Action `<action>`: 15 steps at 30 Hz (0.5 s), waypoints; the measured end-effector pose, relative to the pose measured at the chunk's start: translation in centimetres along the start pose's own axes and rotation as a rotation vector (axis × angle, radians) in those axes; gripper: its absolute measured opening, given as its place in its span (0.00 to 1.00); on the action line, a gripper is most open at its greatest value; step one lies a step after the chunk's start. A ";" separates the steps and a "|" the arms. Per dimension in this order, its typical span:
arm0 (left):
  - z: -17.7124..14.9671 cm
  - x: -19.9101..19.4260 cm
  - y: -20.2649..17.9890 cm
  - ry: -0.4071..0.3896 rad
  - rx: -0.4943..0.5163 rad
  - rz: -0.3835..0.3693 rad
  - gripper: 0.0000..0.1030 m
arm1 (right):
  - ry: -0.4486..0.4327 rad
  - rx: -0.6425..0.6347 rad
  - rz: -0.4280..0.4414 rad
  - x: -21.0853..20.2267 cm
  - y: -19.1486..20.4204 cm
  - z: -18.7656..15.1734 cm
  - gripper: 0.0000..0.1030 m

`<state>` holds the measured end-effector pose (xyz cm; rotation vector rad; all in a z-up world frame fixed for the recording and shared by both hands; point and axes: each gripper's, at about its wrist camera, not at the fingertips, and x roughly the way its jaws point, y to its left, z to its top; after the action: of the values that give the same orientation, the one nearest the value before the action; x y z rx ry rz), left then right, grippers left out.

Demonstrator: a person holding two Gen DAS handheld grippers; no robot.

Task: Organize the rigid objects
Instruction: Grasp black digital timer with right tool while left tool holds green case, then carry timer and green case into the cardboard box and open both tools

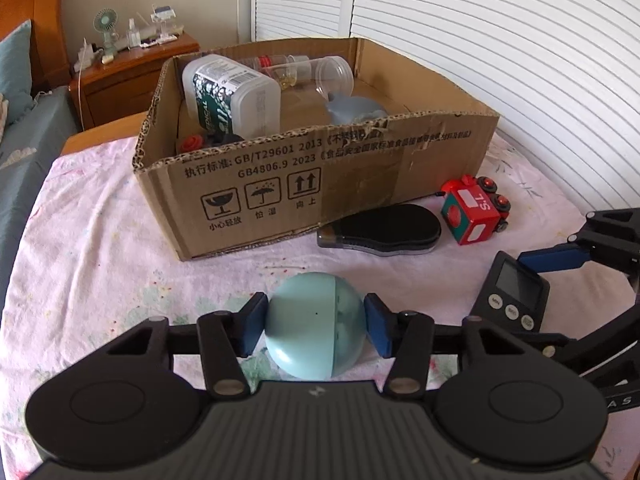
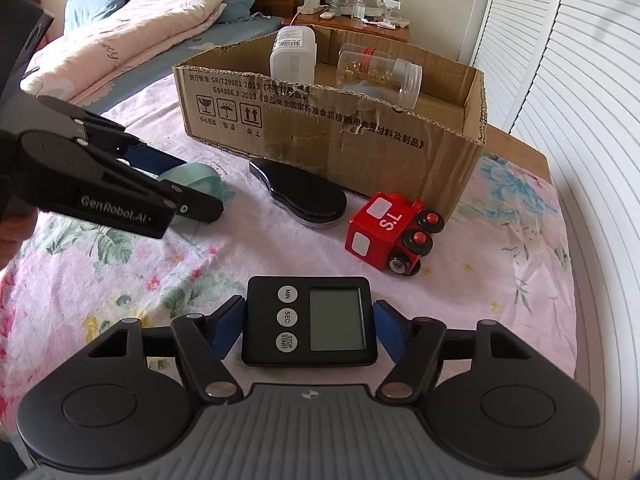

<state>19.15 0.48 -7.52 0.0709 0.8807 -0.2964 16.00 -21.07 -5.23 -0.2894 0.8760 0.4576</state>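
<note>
My left gripper (image 1: 316, 326) is shut on a pale blue round case (image 1: 316, 326), both blue pads against its sides, just above the floral sheet. My right gripper (image 2: 310, 326) is shut on a black digital timer (image 2: 310, 322), pads on its left and right edges; the timer also shows in the left wrist view (image 1: 510, 296). A cardboard box (image 1: 320, 184) stands ahead, holding a white labelled bottle (image 1: 230, 96) and clear jars (image 1: 320, 72). A black oval case (image 1: 380, 230) and a red toy train (image 1: 476, 210) lie in front of the box.
The floral sheet (image 2: 120, 280) covers the bed surface. A wooden nightstand (image 1: 132, 76) with a small fan stands behind the box. White louvred doors (image 1: 500, 40) run along the right. Pillows and a folded quilt (image 2: 120, 32) lie to the left.
</note>
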 end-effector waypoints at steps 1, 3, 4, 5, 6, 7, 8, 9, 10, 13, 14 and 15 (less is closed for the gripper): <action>0.0 0.0 0.0 0.006 0.006 0.001 0.50 | 0.001 -0.001 0.001 -0.2 0.0 0.0 0.72; 0.0 -0.2 0.0 0.016 0.016 -0.010 0.50 | 0.003 -0.008 0.002 -0.5 0.0 0.1 0.72; 0.0 -0.3 0.0 0.021 0.025 -0.015 0.50 | 0.002 -0.014 0.001 -0.8 0.0 0.1 0.72; 0.0 -0.5 0.0 0.024 0.037 -0.018 0.50 | 0.001 -0.020 0.000 -1.0 0.0 0.1 0.72; 0.0 -0.7 -0.1 0.026 0.050 -0.020 0.50 | 0.001 -0.024 -0.001 -1.2 -0.1 0.2 0.72; 0.0 -0.9 -0.2 0.029 0.063 -0.023 0.50 | 0.001 -0.027 -0.003 -1.5 -0.1 0.2 0.72; 0.0 -1.1 -0.2 0.032 0.075 -0.026 0.50 | 0.001 -0.032 -0.004 -1.6 -0.1 0.3 0.72; 0.0 -1.3 -0.3 0.034 0.085 -0.029 0.50 | -0.002 -0.035 -0.006 -1.9 -0.2 0.4 0.72; 0.1 -1.6 -0.3 0.035 0.096 -0.032 0.50 | -0.005 -0.037 -0.005 -2.1 -0.2 0.5 0.72; 0.2 -2.4 -0.5 0.036 0.129 -0.043 0.50 | -0.014 -0.041 0.000 -2.9 -0.5 1.0 0.72; 0.2 -2.6 -0.6 0.037 0.140 -0.045 0.50 | -0.017 -0.041 0.001 -3.1 -0.6 1.2 0.72; 0.3 -2.8 -0.7 0.038 0.150 -0.048 0.50 | -0.020 -0.043 -0.001 -3.3 -0.7 1.4 0.72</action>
<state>17.54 0.43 -5.17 0.1946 0.8976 -0.4069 15.51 -21.95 -1.73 -0.3242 0.8471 0.4783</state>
